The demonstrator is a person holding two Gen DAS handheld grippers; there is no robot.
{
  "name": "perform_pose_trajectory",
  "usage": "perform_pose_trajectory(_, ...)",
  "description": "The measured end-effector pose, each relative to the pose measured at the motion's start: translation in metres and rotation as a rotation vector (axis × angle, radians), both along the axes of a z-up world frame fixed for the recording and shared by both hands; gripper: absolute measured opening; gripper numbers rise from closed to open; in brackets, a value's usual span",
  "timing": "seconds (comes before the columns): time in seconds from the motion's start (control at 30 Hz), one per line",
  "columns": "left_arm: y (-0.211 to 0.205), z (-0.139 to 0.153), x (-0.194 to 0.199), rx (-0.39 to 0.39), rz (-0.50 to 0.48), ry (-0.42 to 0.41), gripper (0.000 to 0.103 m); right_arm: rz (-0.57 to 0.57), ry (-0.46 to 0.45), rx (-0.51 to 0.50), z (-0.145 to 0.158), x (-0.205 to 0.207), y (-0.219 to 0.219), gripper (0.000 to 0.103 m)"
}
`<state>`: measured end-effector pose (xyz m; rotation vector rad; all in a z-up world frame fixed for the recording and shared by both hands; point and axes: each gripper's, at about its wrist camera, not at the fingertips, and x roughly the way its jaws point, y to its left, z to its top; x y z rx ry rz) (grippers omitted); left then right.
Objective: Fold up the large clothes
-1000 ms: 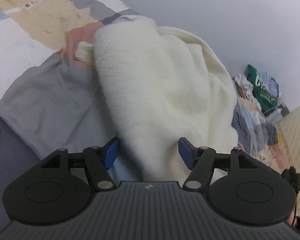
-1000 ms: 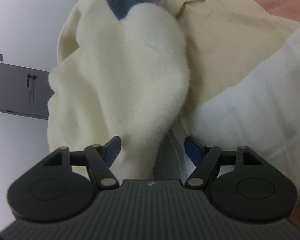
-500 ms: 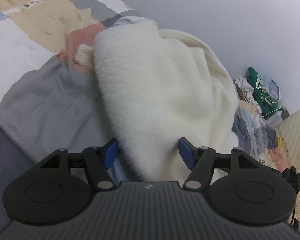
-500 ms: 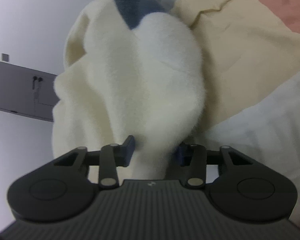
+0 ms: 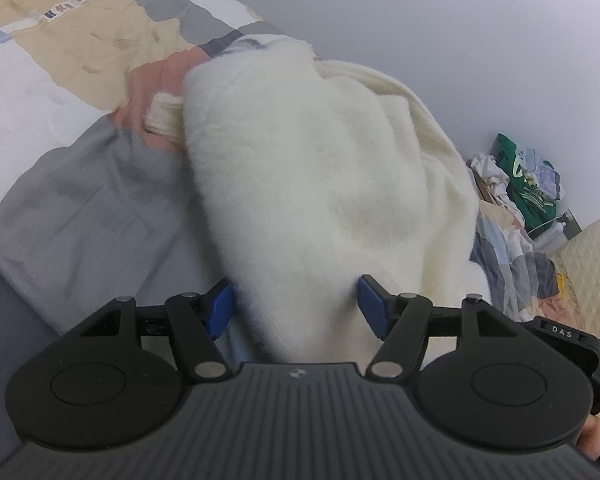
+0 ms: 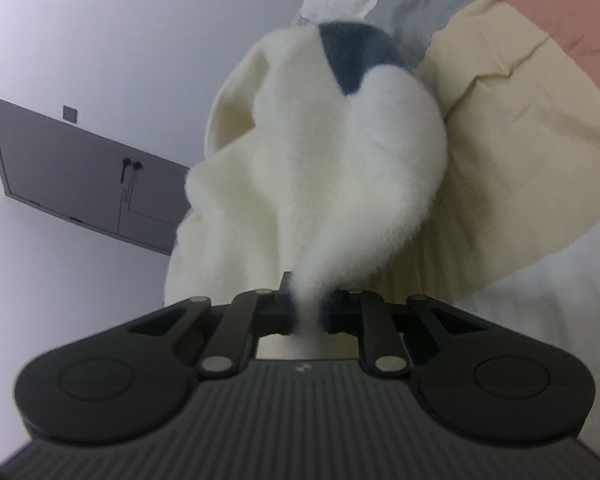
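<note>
Your right gripper [image 6: 307, 312] has just closed on a pinch of the cream fleece [image 6: 340, 184], which bulges away toward twelve o'clock. Your left gripper [image 5: 296, 306] stands wide with fleece between its jaws, ungripped. It's bunched on the bedspread [image 5: 80, 208], so folding has barely begun.

Black ribbed tool [image 5: 296, 304] with blue pads [image 5: 374, 304].

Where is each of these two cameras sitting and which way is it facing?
Left wrist: rides the left gripper, looking down over the cream fleece garment on the patchwork bedspread; open blue pads flank fleece.
Right wrist: rides the right gripper, facing the garment's grey patch and a wall cabinet; jaws just closed, pinching fleece.
Shared: same garment and bedspread.
</note>
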<state>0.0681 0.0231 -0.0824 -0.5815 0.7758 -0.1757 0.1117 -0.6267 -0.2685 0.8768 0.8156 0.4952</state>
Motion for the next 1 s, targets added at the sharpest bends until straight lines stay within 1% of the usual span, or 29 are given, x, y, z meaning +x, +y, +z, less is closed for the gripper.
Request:
perform_pose_trajectory(0.1,-0.002,-0.005,0.008,0.002,0.000,0.004,0.069,-0.038,0.046,-0.022,-0.010,0.003,-0.003,0.017)
perform_pose_trajectory(0.17,-0.003,-0.006,0.015,-0.002,0.007,0.000,0.068,-0.043,0.080,-0.035,-0.017,0.007,-0.002,0.018)
perform_pose_trajectory(0.2,-0.003,-0.006,0.017,0.000,0.012,-0.007,0.062,-0.037,0.088,-0.048,-0.019,0.010,-0.001,0.018)
perform_pose_trajectory(0.23,-0.003,-0.004,0.018,0.009,0.016,-0.015,0.049,-0.032,0.093,-0.065,-0.021,0.013,0.001,0.018)
perform_pose_trajectory(0.3,-0.002,0.000,0.018,0.024,0.020,-0.031,0.033,-0.023,0.107,-0.093,-0.024,0.018,0.006,0.018)
perform_pose_trajectory(0.33,0.000,0.002,0.015,0.008,0.023,-0.042,0.027,-0.018,0.111,-0.101,-0.026,0.019,0.009,0.018)
perform_pose_trajectory(0.4,0.005,0.007,0.009,-0.025,0.034,-0.064,0.024,-0.004,0.105,-0.126,-0.026,0.021,0.012,0.018)
perform_pose_trajectory(0.47,0.007,0.017,0.000,-0.025,0.041,-0.106,0.023,0.006,0.081,-0.153,-0.022,0.020,0.016,0.017)
perform_pose_trajectory(0.57,0.010,0.033,-0.014,-0.024,0.051,-0.180,0.022,0.016,-0.003,-0.175,-0.007,0.012,0.019,0.015)
perform_pose_trajectory(0.6,0.011,0.038,-0.019,-0.025,0.046,-0.203,0.021,0.012,-0.046,-0.180,0.002,0.006,0.020,0.015)
perform_pose_trajectory(0.67,0.012,0.053,-0.035,-0.001,0.021,-0.278,0.019,-0.009,-0.126,-0.189,0.019,-0.007,0.018,0.014)
perform_pose_trajectory(0.7,0.013,0.059,-0.043,0.004,0.017,-0.313,0.016,-0.018,-0.168,-0.202,0.028,-0.015,0.017,0.014)
perform_pose_trajectory(0.73,0.016,0.063,-0.052,-0.003,0.018,-0.335,0.012,-0.031,-0.206,-0.221,0.037,-0.023,0.015,0.014)
perform_pose_trajectory(0.8,0.019,0.071,-0.069,-0.017,0.025,-0.367,0.008,-0.057,-0.291,-0.231,0.053,-0.040,0.008,0.014)
perform_pose_trajectory(0.83,0.021,0.076,-0.077,-0.024,0.033,-0.387,0.002,-0.062,-0.318,-0.228,0.059,-0.045,0.006,0.014)
perform_pose_trajectory(0.9,0.026,0.093,-0.097,-0.090,0.020,-0.489,0.001,-0.061,-0.364,-0.212,0.074,-0.057,0.000,0.013)
perform_pose_trajectory(0.93,0.026,0.103,-0.108,-0.101,0.020,-0.533,0.001,-0.060,-0.388,-0.217,0.082,-0.062,-0.002,0.013)
perform_pose_trajectory(1.0,0.025,0.123,-0.124,-0.087,0.025,-0.573,0.001,-0.047,-0.455,-0.226,0.102,-0.076,-0.005,0.013)
